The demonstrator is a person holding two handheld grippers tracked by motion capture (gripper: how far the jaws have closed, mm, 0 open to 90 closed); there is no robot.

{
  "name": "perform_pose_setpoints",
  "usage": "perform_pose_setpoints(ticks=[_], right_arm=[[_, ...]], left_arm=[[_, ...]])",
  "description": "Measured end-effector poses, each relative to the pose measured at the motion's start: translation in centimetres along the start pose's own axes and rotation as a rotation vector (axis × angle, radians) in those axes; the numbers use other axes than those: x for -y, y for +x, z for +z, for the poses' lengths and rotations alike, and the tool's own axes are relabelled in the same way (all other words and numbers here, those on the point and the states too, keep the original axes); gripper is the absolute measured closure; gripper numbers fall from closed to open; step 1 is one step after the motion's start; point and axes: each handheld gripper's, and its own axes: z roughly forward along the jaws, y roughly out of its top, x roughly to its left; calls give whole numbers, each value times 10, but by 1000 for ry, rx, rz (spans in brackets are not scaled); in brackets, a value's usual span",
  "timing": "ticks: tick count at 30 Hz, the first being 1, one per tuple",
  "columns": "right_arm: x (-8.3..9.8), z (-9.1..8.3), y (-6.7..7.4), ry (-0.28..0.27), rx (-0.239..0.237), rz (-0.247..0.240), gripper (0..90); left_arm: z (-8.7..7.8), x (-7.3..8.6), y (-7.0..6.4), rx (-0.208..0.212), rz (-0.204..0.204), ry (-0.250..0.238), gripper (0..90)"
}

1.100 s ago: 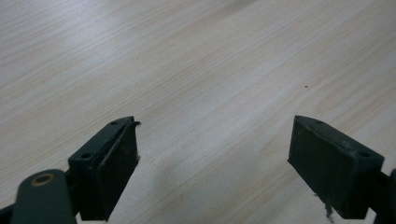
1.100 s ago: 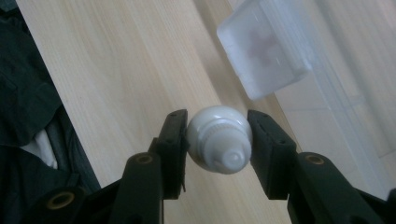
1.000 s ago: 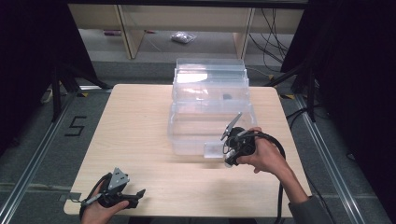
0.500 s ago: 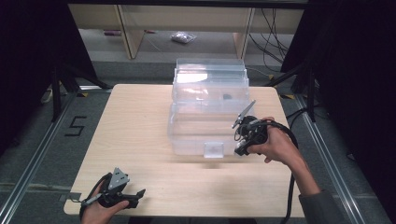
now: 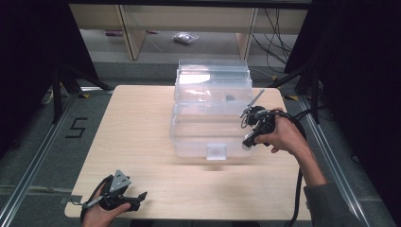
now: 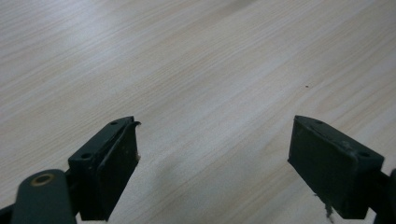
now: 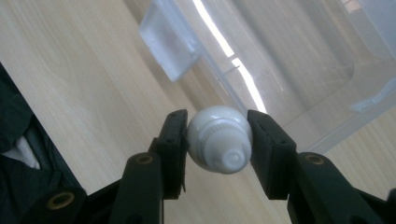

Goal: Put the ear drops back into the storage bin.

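Note:
A small white bulb-shaped object (image 7: 219, 140) with a ribbed neck sits between the two black pads of my right gripper (image 7: 218, 144), which is shut on it. In the high view that gripper (image 5: 248, 141) hangs just above the table at the right front corner of a clear plastic box (image 5: 208, 132), with the white object (image 5: 246, 145) at its tip. My left gripper (image 5: 136, 198) rests near the table's front left edge. Its jaws (image 6: 212, 158) stand wide apart over bare wood with nothing between them.
The clear box stands in the middle of the wooden table (image 5: 137, 127), its lid tipped up at the back and a latch tab (image 5: 216, 151) on its front wall. A small dark item (image 5: 230, 98) lies inside. A cable (image 5: 298, 189) trails from the right gripper.
My right hand has carried the white object to the right and slightly up, from the box's front toward its right front corner. The left hand has stayed put.

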Motion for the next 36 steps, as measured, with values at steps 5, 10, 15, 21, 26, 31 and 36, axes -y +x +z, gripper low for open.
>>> perform_pose_setpoints(ticks=[5,10,15,21,26,31,36], right_arm=[[-2,1,-12,-8,-2,28,602],[-4,1,-21,1,11,53,602],[-9,2,-30,16,25,72,602],[-14,10,-41,26,27,74,602],[-18,18,-46,32,11,108,602],[-21,26,-53,38,10,117,602],[-23,33,-59,54,16,126,602]], left_arm=[[0,0,0,2,0,1,151],[2,0,-1,-15,-7,-7,151],[0,0,0,2,1,2,151],[0,0,0,4,-2,-1,151],[0,0,1,6,1,4,151],[1,0,1,10,-1,5,151],[3,0,-1,9,-32,-19,151]])
